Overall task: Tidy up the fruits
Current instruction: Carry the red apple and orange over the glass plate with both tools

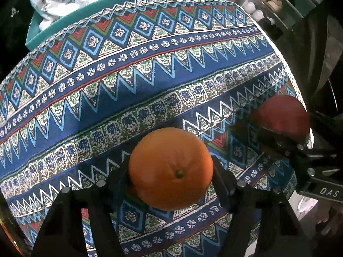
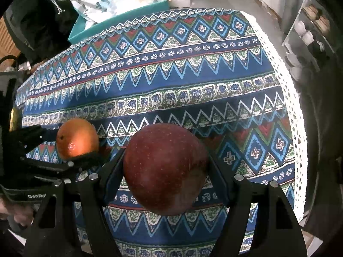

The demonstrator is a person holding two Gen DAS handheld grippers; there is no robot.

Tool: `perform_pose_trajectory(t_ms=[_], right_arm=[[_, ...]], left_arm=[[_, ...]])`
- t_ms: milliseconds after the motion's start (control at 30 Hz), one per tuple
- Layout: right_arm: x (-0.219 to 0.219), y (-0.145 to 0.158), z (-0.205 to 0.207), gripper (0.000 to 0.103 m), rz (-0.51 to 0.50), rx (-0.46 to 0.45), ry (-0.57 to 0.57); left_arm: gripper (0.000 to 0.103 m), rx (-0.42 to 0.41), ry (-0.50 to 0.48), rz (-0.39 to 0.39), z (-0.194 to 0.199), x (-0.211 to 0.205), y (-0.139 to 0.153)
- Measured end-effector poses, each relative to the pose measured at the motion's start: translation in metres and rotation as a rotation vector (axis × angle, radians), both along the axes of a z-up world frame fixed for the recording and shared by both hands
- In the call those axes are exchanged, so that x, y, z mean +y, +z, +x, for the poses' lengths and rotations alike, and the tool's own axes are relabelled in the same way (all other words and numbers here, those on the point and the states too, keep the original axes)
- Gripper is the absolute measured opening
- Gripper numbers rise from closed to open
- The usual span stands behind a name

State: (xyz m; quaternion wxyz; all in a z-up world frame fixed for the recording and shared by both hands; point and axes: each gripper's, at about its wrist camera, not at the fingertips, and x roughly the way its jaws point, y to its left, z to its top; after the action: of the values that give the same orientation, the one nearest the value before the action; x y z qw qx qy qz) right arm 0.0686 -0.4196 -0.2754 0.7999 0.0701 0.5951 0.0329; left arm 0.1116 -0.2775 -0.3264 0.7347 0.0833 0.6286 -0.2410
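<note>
While each gripper points steeply down, the left gripper (image 1: 171, 184) has its fingers clamped on an orange (image 1: 170, 168) and the right gripper (image 2: 166, 177) grips a red apple (image 2: 165, 168), both just above the patterned tablecloth (image 2: 171, 85), seemingly paired for sorting. Beyond the table sits a teal box (image 2: 120, 19).

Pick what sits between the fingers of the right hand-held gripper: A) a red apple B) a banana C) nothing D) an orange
A: in the right wrist view a red apple fills the gap of the right hand-held gripper; the orange is off to the left in the other gripper.
</note>
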Motion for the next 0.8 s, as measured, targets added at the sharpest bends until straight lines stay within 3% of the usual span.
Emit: perform_pose_trajectory(t_ms=[333,800], right_arm=[[0.011,0.013,0.003,0.073,-0.018,-0.038,0.03],[0.043,0.056,0.007,0.073,-0.011,-0.125,0.084]], left_arm=[[0.07,-0.038,-0.006,0.013,-0.01,0.013,0.009],[0.069,-0.107,0.067,-0.017,-0.016,0.071,0.064]])
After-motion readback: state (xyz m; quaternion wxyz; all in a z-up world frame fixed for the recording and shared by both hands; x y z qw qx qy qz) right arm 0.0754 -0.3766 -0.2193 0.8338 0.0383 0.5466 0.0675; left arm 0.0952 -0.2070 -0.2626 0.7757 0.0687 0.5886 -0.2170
